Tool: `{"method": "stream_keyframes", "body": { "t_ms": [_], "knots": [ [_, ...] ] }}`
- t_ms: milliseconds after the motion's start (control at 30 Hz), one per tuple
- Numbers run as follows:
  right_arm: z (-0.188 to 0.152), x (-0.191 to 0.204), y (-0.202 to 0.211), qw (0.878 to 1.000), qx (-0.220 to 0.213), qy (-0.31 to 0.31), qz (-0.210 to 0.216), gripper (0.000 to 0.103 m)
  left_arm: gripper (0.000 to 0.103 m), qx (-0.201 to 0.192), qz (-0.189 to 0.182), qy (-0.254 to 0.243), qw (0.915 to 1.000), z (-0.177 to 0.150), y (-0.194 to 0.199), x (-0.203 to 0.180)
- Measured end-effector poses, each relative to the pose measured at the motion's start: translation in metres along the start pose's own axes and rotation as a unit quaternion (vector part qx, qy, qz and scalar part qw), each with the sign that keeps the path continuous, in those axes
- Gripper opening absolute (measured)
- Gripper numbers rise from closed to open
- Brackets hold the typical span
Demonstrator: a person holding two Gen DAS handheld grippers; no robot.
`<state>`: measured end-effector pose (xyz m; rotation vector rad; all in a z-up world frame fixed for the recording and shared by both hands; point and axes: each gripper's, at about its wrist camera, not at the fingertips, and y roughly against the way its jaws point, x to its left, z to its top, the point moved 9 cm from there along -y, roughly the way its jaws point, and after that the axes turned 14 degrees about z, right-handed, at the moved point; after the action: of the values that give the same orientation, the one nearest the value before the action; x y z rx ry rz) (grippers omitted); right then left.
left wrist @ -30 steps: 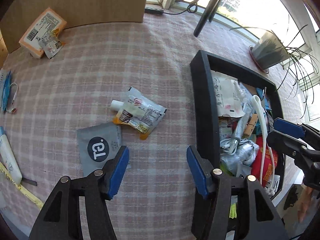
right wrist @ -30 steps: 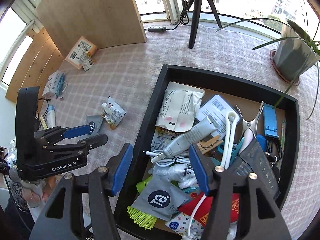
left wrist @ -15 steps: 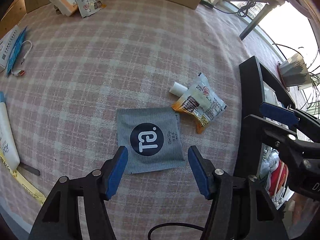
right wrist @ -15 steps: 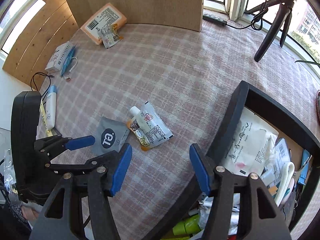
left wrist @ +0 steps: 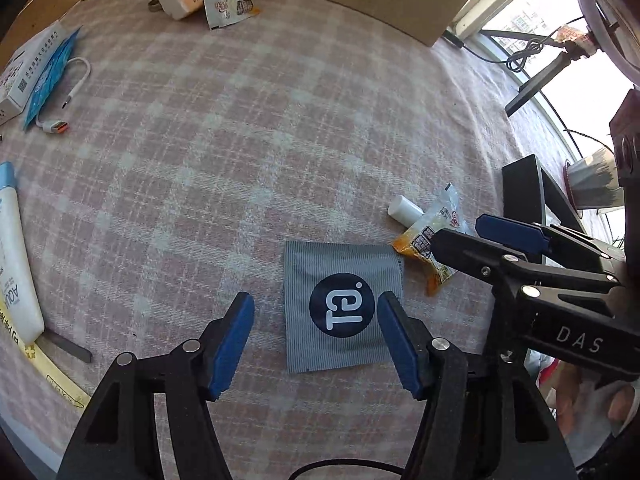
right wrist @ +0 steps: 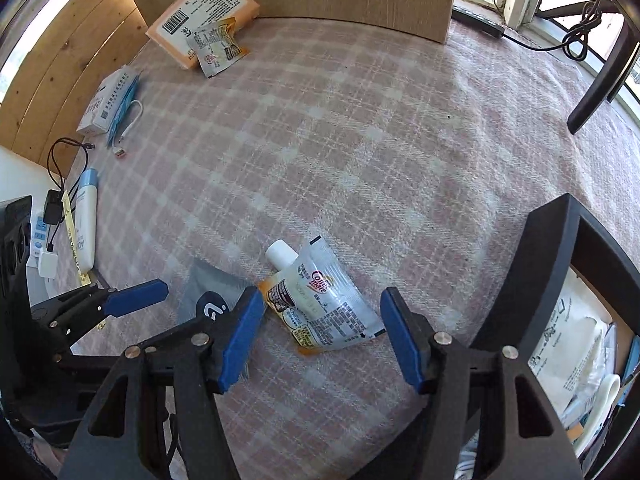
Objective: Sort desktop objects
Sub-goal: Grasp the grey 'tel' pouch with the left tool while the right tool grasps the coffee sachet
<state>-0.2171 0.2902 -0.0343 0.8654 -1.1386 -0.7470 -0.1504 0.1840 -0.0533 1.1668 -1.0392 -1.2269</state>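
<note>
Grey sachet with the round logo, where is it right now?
The grey sachet lies flat on the checked cloth, between the open left hand-held gripper fingers, with the spouted pouch just to its right.

grey sachet: lower part behind right tool | black tray: cut off lower right | sachet print: unreadable

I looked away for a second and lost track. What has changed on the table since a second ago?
Both claws swung away from the black tray toward the loose packets. The left claw now frames the grey sachet, the right claw the Coffee-mate pouch. Both stayed open and empty; nothing was grasped, and neither packet visibly shifted.
</note>
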Motion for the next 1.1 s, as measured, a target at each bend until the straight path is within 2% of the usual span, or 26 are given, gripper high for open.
{"method": "stream_keyframes", "body": {
  "t_ms": [100, 267, 333, 467, 600, 667, 767, 800, 833, 867, 933, 1033, 1100],
  "knots": [
    [0.0, -0.001, -0.002, 1.0, 0.004, 0.004, -0.003, 0.061, 0.065, -0.006, 0.013, -0.023, 0.9996, -0.006, -0.005, -0.013],
    [-0.002, 0.002, -0.006, 1.0, 0.015, 0.007, 0.004, 0.061, 0.067, -0.045, 0.067, -0.053, 0.9954, 0.0, -0.006, -0.021],
    [-0.001, 0.005, -0.005, 1.0, 0.013, 0.009, 0.005, 0.061, 0.063, -0.038, 0.049, -0.043, 0.9972, -0.002, -0.002, -0.02],
    [0.002, 0.01, -0.004, 1.0, 0.007, 0.006, 0.015, 0.067, 0.065, -0.025, 0.002, -0.032, 0.9992, -0.008, 0.006, -0.021],
    [-0.001, 0.016, -0.006, 1.0, 0.017, 0.021, 0.006, 0.068, 0.067, -0.025, 0.019, -0.044, 0.9985, -0.014, 0.0, -0.023],
    [-0.001, 0.012, -0.01, 0.999, 0.024, 0.028, -0.016, 0.068, 0.069, -0.033, 0.028, -0.045, 0.998, -0.01, -0.003, -0.031],
    [-0.006, -0.002, -0.015, 0.999, 0.031, 0.016, -0.037, 0.068, 0.071, -0.045, 0.061, -0.061, 0.9952, -0.007, -0.006, -0.028],
    [-0.008, -0.008, -0.016, 0.999, 0.034, 0.006, -0.04, 0.068, 0.071, -0.048, 0.061, -0.06, 0.9952, -0.006, -0.005, -0.026],
    [-0.01, -0.014, -0.017, 0.999, 0.036, -0.004, -0.04, 0.064, 0.071, -0.049, 0.065, -0.056, 0.9951, -0.005, -0.005, -0.021],
    [-0.011, -0.015, -0.015, 0.999, 0.034, 0.001, -0.041, 0.063, 0.069, -0.049, 0.07, -0.051, 0.995, -0.004, -0.005, -0.015],
    [-0.013, -0.015, -0.013, 0.998, 0.035, 0.012, -0.041, 0.059, 0.055, -0.053, 0.076, -0.042, 0.9948, -0.001, -0.004, -0.004],
    [-0.017, -0.016, -0.011, 0.998, 0.03, 0.017, -0.047, 0.045, 0.037, -0.054, 0.076, -0.035, 0.995, -0.001, -0.002, 0.005],
    [-0.02, -0.013, -0.012, 0.999, 0.032, 0.018, -0.041, 0.041, 0.036, -0.056, 0.072, -0.043, 0.995, -0.004, -0.001, 0.004]
  ]
}}
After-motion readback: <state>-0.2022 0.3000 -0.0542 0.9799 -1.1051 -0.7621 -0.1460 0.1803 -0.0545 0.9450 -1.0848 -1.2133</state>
